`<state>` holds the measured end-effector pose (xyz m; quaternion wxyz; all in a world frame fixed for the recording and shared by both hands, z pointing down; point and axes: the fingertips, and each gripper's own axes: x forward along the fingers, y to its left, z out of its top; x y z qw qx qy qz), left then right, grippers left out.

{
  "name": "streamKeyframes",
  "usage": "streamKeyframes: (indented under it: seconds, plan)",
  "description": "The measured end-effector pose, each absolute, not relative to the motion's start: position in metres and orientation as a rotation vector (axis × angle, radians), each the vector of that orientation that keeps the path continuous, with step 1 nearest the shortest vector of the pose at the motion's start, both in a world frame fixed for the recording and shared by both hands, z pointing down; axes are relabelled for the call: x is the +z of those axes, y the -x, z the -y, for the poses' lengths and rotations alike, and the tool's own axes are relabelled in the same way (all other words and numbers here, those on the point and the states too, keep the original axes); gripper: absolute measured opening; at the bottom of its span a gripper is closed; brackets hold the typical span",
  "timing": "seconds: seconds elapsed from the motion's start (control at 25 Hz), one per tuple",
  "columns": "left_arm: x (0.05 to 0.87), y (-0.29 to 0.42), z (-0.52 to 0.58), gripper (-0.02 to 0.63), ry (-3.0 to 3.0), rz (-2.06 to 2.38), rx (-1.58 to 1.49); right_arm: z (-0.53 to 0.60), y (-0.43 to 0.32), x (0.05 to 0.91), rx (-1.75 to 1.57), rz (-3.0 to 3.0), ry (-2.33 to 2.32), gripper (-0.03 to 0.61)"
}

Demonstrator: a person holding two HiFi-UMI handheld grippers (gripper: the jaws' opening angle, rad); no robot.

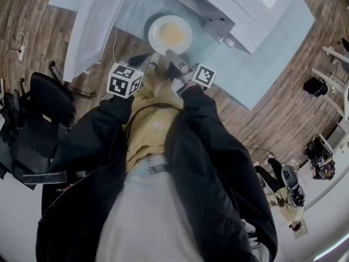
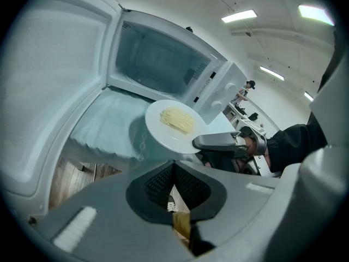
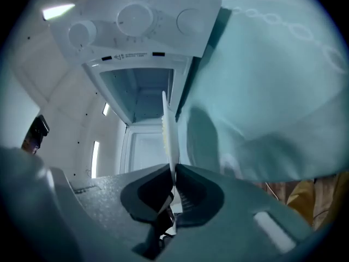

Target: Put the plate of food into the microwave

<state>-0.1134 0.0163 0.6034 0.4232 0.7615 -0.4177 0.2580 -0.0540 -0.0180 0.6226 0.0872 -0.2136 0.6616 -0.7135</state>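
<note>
The right gripper (image 3: 173, 174) has its jaws clamped on the near rim of the plate (image 2: 163, 134), and that one pinch carries all the weight. The plate hangs in the air over the near edge of the cloth-covered surface (image 1: 262, 59), just short of the microwave (image 2: 158, 59). The microwave's door (image 2: 49, 91) is swung wide to the left. The food (image 2: 177, 119), a pale yellow heap, sits near the middle of the plate.

The left gripper (image 2: 173, 171) is beside it with its jaws closed on nothing.

From where I stand, the trick is to hold the plate level, since gripping one edge invites the far side to droop. I'd feed it straight in through the middle of the opening, clear of the frame. It should touch down flat on the cavity floor before the jaws let go.
</note>
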Motion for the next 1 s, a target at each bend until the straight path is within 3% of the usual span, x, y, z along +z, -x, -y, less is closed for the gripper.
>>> streamKeyframes:
  seconds: [0.44, 1.0]
  plan:
    - [0.599, 0.160, 0.032, -0.001, -1.898, 1.169, 0.639, 0.084, 0.096, 0.620, -2.065, -1.937, 0.676, 0.012]
    - [0.604, 0.158, 0.043, 0.000, -1.883, 1.161, 0.614, 0.171, 0.111, 0.610, -1.921, -1.738, 0.780, 0.014]
